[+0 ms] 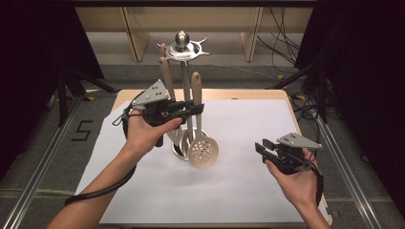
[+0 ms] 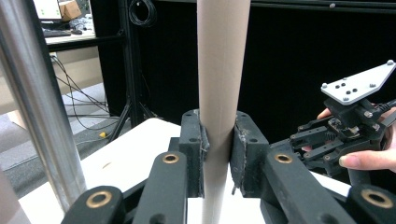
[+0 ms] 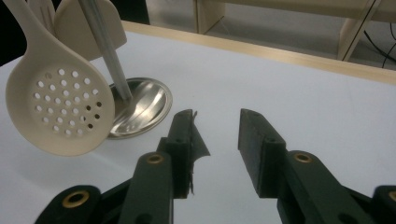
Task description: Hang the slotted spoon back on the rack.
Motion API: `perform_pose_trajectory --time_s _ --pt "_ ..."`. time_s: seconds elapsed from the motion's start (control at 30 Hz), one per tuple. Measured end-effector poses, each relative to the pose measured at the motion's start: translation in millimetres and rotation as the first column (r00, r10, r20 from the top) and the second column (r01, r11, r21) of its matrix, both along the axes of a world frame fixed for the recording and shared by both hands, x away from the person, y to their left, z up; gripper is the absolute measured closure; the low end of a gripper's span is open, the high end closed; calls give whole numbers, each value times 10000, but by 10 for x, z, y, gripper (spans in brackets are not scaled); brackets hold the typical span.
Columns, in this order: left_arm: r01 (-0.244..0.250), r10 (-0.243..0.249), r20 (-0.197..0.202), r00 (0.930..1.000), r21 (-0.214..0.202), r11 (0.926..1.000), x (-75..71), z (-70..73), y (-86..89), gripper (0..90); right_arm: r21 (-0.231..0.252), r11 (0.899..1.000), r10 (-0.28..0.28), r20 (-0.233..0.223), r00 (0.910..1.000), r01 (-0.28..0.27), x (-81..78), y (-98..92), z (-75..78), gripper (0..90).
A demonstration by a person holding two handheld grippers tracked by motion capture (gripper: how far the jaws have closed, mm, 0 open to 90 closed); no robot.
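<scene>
Left gripper view: left hand-held gripper (image 2: 218, 154) clamped on smooth, round beige utensil handle (image 2: 218, 70); right hand-held gripper (image 3: 215, 135) apart.

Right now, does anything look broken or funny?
Yes, one small thing: the black pad on one jaw of the right gripper is peeling, its torn edge sticking into the gap. The left gripper is shut on the beige handle of the skimmer hanging on the metal stand.

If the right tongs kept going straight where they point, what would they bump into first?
Probably nothing soon: ahead of the right tongs lies bare white table. The slotted spoon and metal stand sit off to their left.
</scene>
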State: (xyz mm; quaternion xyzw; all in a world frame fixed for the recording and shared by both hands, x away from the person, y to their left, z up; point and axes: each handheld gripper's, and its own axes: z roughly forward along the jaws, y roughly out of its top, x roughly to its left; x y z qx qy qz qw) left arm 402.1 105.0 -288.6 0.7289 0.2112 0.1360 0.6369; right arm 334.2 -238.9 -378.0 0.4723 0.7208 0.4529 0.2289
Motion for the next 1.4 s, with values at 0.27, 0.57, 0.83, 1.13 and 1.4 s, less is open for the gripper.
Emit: perform_pose_trajectory --time_s 0.27,0.57,0.83,1.13,1.4 --pt "74 -74 59 10000 30 10000 9 21 39 757 -158 9998 -108 -151 9998 106 -21 -11 3 668" --pt "223 -223 80 9997 15 9997 -10 57 64 757 -370 9993 34 85 10000 -31 9 -22 -18 669" --pt "206 -206 98 9997 22 9998 1 104 85 756 -350 9994 64 37 10000 -62 -1 -7 -7 670" --pt "242 -242 86 9997 -21 9997 13 140 100 756 -140 9999 -70 -245 9997 66 -16 16 2 670" --pt "269 -269 15 9996 -86 9996 42 175 118 756 -124 9999 -11 115 9999 12 4 10 -9 670"
